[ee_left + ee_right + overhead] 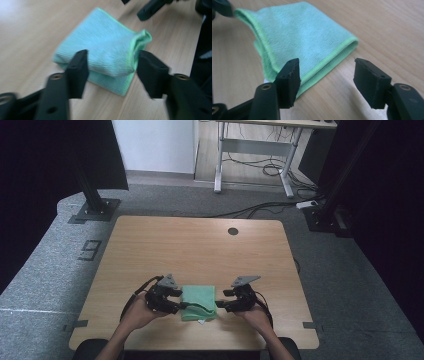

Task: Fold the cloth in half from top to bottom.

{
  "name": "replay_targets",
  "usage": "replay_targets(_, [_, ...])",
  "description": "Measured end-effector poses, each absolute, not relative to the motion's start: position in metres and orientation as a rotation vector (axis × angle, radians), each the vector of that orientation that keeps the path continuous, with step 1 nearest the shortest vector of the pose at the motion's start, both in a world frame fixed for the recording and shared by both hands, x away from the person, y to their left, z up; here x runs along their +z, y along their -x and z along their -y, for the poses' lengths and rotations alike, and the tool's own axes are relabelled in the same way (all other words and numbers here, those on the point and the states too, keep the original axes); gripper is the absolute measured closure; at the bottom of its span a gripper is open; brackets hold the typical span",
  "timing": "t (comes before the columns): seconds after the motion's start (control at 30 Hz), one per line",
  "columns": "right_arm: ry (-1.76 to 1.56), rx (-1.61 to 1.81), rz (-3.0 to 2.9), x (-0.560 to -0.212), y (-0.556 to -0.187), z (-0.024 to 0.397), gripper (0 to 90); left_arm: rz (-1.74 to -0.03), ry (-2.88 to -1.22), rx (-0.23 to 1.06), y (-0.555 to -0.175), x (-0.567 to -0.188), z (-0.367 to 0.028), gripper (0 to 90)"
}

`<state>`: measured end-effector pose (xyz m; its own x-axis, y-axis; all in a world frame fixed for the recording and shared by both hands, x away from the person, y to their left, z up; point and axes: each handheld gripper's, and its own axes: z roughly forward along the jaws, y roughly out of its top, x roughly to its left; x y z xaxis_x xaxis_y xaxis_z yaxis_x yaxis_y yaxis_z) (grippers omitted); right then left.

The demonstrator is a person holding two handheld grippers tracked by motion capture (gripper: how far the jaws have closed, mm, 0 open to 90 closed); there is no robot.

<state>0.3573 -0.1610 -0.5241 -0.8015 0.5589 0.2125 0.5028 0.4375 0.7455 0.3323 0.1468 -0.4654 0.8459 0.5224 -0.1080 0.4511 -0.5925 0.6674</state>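
My two grippers, left [176,301] and right [224,299], stand released on either side of the one folded green microfibre cloth [198,302] near the table's [200,245] near edge, which I judge light, soft and floppy, best pinched at its hemmed corners.

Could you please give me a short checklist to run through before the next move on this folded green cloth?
1. Left gripper open: ok, jaws apart, straddling the cloth's corner without pressing it.
2. Right gripper open: ok, nothing between the jaws.
3. Green cloth lying folded on the wooden table: ok, layers stacked, one edge bulging a little.
4. Cloth within reach of both grippers: ok, it lies between them near the table's front edge.
5. White bit under the cloth's near edge: cannot tell what it is.
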Motion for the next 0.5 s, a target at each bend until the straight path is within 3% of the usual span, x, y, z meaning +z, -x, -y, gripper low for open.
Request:
replay_targets(0.1, [-0.971,1.306,-2.58,-0.523,-0.359,0.155,31.3,-0.76,-2.248,0.167,-0.34,-0.461,-0.15,28.1])
replay_targets(0.23, [-0.944,1.267,-2.574,-0.526,-0.359,0.143,23.6,-0.841,-2.229,0.188,-0.351,-0.474,-0.145,21.3])
replay_targets(0.5, [-0.934,1.215,-2.59,-0.533,-0.352,0.139,19.1,-0.873,-2.308,0.199,-0.34,-0.505,-0.143,18.8])
